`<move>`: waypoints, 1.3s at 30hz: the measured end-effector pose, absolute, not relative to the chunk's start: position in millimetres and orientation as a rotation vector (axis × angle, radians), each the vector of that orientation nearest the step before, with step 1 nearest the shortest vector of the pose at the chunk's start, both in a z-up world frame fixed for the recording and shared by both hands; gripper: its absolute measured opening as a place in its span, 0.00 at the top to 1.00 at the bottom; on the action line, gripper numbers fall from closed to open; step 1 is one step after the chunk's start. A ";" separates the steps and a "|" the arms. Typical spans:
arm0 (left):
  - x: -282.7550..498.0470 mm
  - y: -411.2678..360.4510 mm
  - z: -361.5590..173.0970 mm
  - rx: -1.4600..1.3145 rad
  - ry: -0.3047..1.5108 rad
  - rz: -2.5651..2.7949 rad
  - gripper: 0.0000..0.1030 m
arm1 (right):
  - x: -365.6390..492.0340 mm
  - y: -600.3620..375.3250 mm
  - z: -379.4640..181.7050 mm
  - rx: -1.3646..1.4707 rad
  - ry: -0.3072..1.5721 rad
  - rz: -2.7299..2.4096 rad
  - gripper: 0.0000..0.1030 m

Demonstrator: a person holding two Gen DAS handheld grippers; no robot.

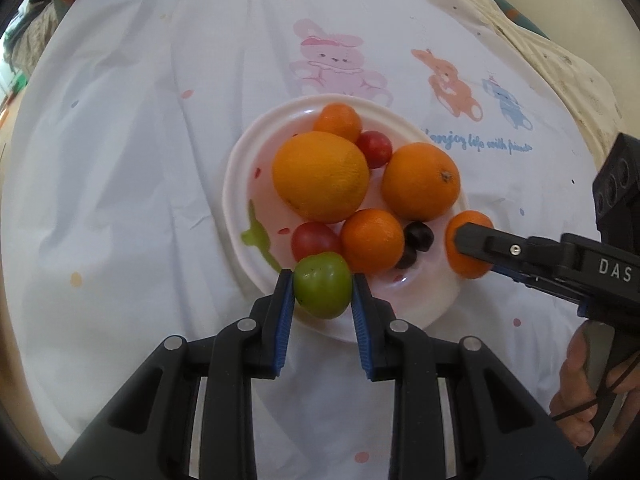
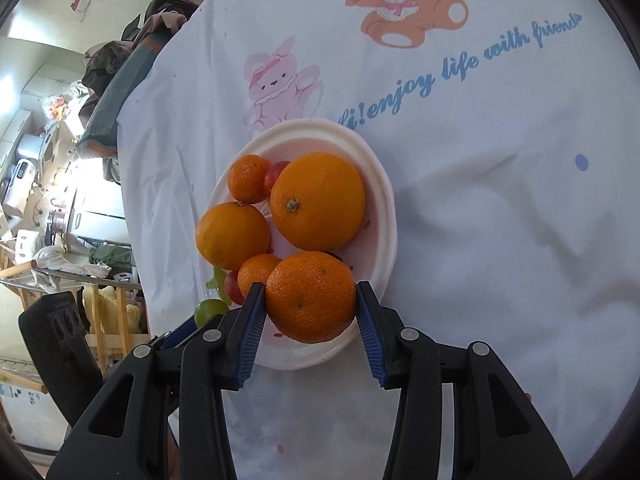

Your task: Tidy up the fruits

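While both grippers sit over the round white plastic plate on the cartoon-print white cloth, the left gripper has its jaws clenched on a small green round fruit at the plate's near rim. The right gripper grasps a pebbly orange mandarin above the plate's edge. Two dark cherries lie partly hidden behind other fruit.

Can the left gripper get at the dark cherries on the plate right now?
Probably not. The left gripper is shut on a green fruit, and a mandarin lies between it and the cherries on the plate.
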State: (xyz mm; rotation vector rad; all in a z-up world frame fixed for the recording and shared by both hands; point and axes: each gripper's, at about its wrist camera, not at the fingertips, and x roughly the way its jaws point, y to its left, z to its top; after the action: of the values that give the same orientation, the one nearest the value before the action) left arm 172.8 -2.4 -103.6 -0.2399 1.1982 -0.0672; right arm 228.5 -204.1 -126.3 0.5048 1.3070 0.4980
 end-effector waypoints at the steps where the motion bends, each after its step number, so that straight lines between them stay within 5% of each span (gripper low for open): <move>1: 173.2 -3.1 -103.8 -0.237 1.199 -0.069 0.76 | 228.0 -204.4 -125.3 0.511 1.294 0.490 0.52; 6: 175.4 -8.3 -109.5 -0.231 1.235 -0.062 0.74 | 225.1 -203.2 -119.0 0.502 1.262 0.486 0.31; 9: 170.8 -12.9 -104.3 -0.209 1.208 -0.093 0.52 | 225.0 -206.7 -113.7 0.492 1.249 0.482 0.23; 11: 166.8 -16.3 -97.0 -0.186 1.188 -0.085 0.24 | 224.7 -211.5 -108.8 0.505 1.227 0.470 0.21; 21: 139.9 2.8 -51.6 -0.045 1.054 0.141 0.23 | 194.6 -223.2 -61.0 0.384 1.086 0.451 0.00; 36: 74.8 26.4 12.3 -0.127 0.904 0.134 0.22 | 111.6 -229.8 -20.2 0.273 0.929 0.424 0.00; 39: 60.4 18.7 18.1 -0.116 0.891 0.105 0.13 | 99.9 -234.4 -16.5 0.272 0.901 0.409 0.00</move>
State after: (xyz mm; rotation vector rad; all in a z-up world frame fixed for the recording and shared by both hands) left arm 60.4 18.7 18.1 -0.1159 0.8910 0.1050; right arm 99.9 -234.4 -16.5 0.2720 0.9014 0.4086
